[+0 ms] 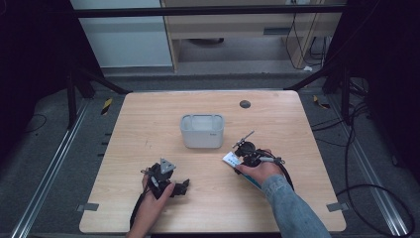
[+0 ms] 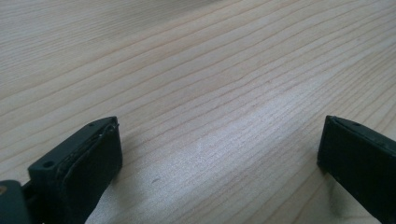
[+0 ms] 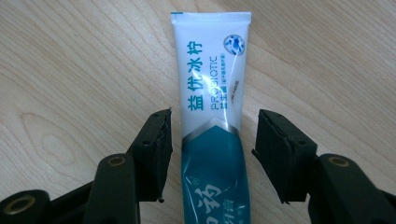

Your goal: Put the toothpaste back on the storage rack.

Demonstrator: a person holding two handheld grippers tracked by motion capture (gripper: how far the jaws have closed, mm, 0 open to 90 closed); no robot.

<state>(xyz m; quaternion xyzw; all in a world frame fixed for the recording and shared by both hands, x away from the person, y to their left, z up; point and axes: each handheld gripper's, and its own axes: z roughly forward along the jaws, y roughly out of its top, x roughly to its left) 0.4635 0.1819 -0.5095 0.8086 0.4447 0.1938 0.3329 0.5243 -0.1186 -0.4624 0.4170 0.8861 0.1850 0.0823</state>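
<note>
A white and teal toothpaste tube [image 3: 212, 116] lies flat on the wooden table [image 1: 148, 114]; its white crimped end [image 1: 231, 158] pokes out from under my right gripper [image 1: 246, 153] in the high view. In the right gripper view my right gripper [image 3: 212, 144] is open and straddles the tube, a jaw on each side, the left jaw nearly touching it. My left gripper [image 1: 171, 186] rests low on the table at the front left, held by a hand. In its own view, the left gripper [image 2: 219, 154] stands wide open over bare wood.
A white rectangular bin [image 1: 202, 130] stands at the table's middle, just beyond the tube. A small dark round grommet [image 1: 244, 104] sits near the far edge. A denim sleeve [image 1: 292, 208] comes in at the front right. Cables trail on the floor at right.
</note>
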